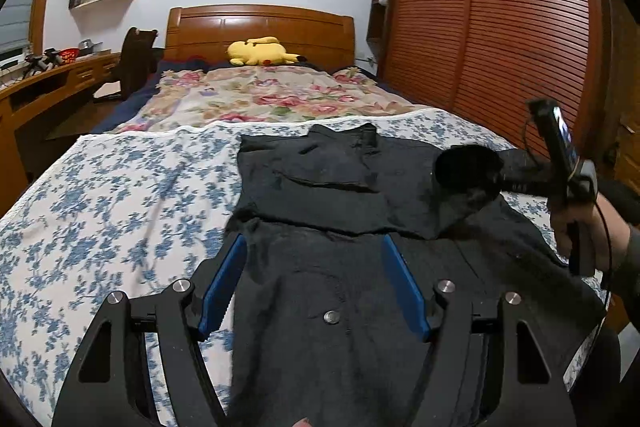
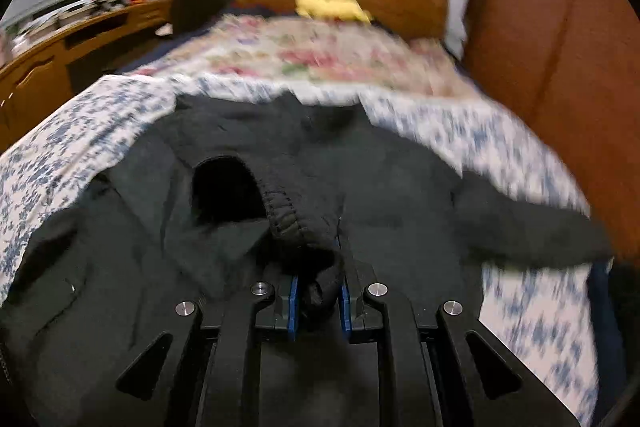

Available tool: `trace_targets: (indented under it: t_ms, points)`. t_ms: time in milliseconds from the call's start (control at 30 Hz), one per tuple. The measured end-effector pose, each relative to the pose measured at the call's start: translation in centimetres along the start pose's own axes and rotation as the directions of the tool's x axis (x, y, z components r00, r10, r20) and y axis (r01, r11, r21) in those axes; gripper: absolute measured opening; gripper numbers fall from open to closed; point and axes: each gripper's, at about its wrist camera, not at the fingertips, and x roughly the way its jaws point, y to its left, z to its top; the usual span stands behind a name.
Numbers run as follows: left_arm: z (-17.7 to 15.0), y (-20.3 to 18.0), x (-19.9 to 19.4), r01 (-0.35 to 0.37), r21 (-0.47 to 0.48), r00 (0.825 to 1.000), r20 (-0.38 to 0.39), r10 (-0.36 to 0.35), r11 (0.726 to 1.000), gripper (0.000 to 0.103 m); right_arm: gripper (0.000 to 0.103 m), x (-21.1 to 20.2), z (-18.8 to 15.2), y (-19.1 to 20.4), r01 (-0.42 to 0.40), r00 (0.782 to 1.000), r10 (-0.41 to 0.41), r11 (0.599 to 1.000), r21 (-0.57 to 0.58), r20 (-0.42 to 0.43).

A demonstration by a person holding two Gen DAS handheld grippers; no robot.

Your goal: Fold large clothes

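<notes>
Left gripper point(image 1: 314, 281) jaws wide apart; right gripper point(image 2: 318, 301) jaws clamping black jacket point(image 2: 380, 179) cuff.

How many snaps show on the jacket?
2: one snap between the open left gripper's fingers, another at the jacket's left edge. Folds may hide more.

Jacket point(image 1: 360, 247) on bedspread point(image 1: 120, 195), quilt point(image 1: 260, 99) behind, plush toy point(image 1: 260, 51) by headboard point(image 1: 260, 27)
</notes>
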Motion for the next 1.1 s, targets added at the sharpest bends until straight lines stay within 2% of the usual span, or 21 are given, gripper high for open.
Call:
trace_targets:
  t_ms: [67, 200, 233, 367, 533, 700, 933, 1100]
  points:
    - [0.0, -0.7, 0.3, 0.008, 0.006, 1.000, -0.001, -0.008, 1.000, 0.071, 0.024, 0.0, -0.3, -0.3, 0.008, 1.000, -0.008, 1.000, 0.010, -0.023]
    - [-0.1, -1.7, 0.7, 0.020, 0.020, 1.000, -0.011, -0.019, 1.000, 0.071, 0.051, -1.1, -1.7, -1.7, 0.024, 0.999, -0.023, 1.000, 0.011, -0.028]
    - [-0.1, -1.8, 0.8, 0.022, 0.023, 1.000, -0.014, -0.022, 1.000, 0.071, 0.055, -2.1, -2.0, -1.8, 0.038, 0.999, -0.038, 0.999, 0.003, -0.019]
    - [-0.5, -2.8, 1.4, 0.045, 0.024, 0.999, -0.026, -0.044, 0.999, 0.071, 0.056, -4.1, -2.4, -1.2, 0.027, 1.000, -0.027, 0.998, -0.058, 0.011]
    - [-1.0, -3.9, 2.4, 0.063, 0.027, 0.997, -0.045, -0.061, 0.998, 0.071, 0.056, -3.8, -2.5, 0.3, -0.009, 0.999, 0.013, 0.990, -0.140, 0.032]
    - [-1.7, -5.0, 3.2, 0.070, 0.037, 0.996, -0.064, -0.067, 0.997, 0.071, 0.056, -1.8, -2.4, -0.3, -0.021, 0.999, 0.026, 0.987, -0.156, 0.025]
    - [-2.2, -5.6, 4.0, 0.082, 0.038, 0.994, -0.073, -0.079, 0.996, 0.071, 0.057, 0.3, -2.2, -5.6, 0.016, 1.000, -0.017, 0.994, -0.105, -0.011]
    - [-2.3, -5.9, 4.4, 0.092, 0.031, 0.993, -0.073, -0.089, 0.995, 0.071, 0.071, 0.7, -2.2, -12.6, 0.084, 0.996, -0.084, 0.996, -0.034, -0.012]
